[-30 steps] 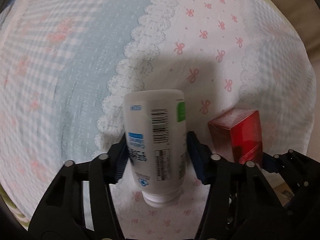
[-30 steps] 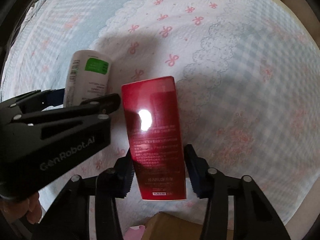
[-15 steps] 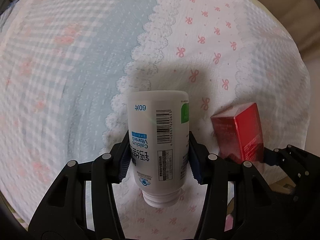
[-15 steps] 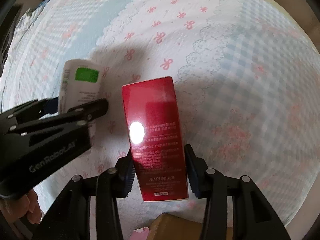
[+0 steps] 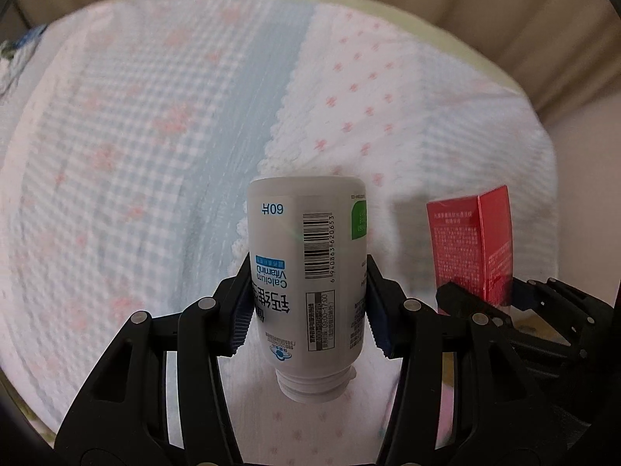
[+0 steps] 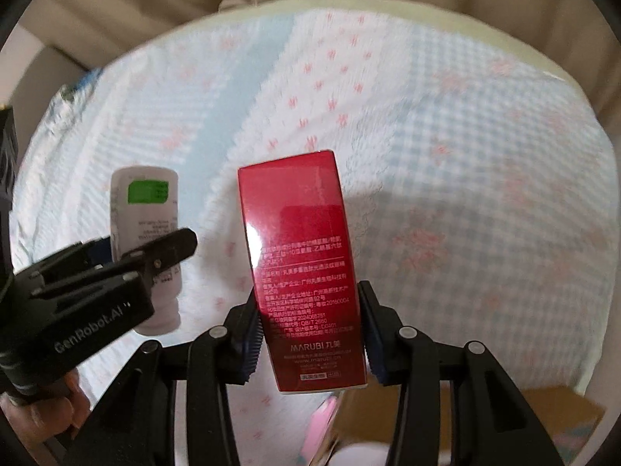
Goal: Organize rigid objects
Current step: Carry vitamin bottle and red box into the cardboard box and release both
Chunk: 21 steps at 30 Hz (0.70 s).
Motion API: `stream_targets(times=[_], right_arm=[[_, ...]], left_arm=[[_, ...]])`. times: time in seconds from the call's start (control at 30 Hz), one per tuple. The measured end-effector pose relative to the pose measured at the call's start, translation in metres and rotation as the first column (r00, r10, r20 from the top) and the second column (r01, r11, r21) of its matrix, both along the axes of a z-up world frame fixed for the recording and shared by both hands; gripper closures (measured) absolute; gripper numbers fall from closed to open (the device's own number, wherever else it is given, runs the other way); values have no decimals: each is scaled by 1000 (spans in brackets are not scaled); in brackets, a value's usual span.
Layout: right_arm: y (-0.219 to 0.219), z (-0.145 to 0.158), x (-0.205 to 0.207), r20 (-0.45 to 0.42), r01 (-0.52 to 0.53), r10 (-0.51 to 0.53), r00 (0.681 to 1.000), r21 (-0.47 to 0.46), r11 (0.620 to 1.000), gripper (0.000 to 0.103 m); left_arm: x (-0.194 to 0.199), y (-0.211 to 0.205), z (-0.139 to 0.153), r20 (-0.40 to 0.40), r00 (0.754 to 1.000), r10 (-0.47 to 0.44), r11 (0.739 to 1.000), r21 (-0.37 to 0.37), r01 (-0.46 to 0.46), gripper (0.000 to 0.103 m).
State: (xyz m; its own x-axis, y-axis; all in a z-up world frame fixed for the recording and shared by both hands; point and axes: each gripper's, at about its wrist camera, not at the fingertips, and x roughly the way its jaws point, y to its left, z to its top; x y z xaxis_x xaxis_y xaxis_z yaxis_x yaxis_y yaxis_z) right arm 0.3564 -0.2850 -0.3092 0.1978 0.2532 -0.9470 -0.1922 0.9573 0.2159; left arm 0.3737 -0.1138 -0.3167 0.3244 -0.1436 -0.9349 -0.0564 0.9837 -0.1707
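- Both grippers are tilting up and lifting away from the bed versus a second ago; beige headboard/cushions now showing at the top of both views, quilt going blurry from motion.
- Reading this as a carry phase: both items are already picked and being moved together toward a drop spot, not visible yet.
- Left gripper (image 5: 306, 303) is clamping the white vitamin bottle (image 5: 308, 268) at mid-body, blue ribbed pads pressing both sides; same grip as before, no slip showing.
- Bottle is hanging above the quilt, base pointing away, threaded neck toward the camera, no cap on it.
- Right gripper (image 6: 308, 336) is closing narrow on the red carton (image 6: 304, 272), pads gripping its lower sides; carton is sticking out forward, held clear of the bed.
- Bottle and carton are staying side by side, near but apart; each showing in the other's view.
- Bottle: smooth rigid plastic, rounded cylinder, printed label with barcode and green patch.
- Carton: glossy, tall rectangular box, sharp edges, glare spot on its face, white print.
- Quilt (image 5: 136, 155): soft textured fabric, blue gingham panels, white panel with pink bows, scalloped lace trim.
- Cardboard box (image 6: 543, 419) is peeking in at the bottom right of the right view; possibly the destination, cannot tell.
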Motion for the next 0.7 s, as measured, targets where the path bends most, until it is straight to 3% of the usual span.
stream_targets(times=[0.2, 0.37, 0.53, 0.7], right_arm=[[-20, 62, -56, 57, 122, -126, 990, 67, 990, 62], [-55, 95, -103, 65, 240, -247, 967, 97, 966, 62], [-106, 120, -157, 72, 352, -357, 931, 79, 933, 62], [-157, 119, -197, 57, 464, -467, 882, 64, 884, 62]], left_arm=[[-43, -33, 62, 77, 992, -103, 994, -37, 106, 56], [-89, -71, 99, 112, 972, -205, 975, -58, 212, 56], [-128, -109, 107, 105, 947, -305, 948, -61, 312, 56], [-157, -151, 94, 68, 911, -406, 911, -51, 409, 56]])
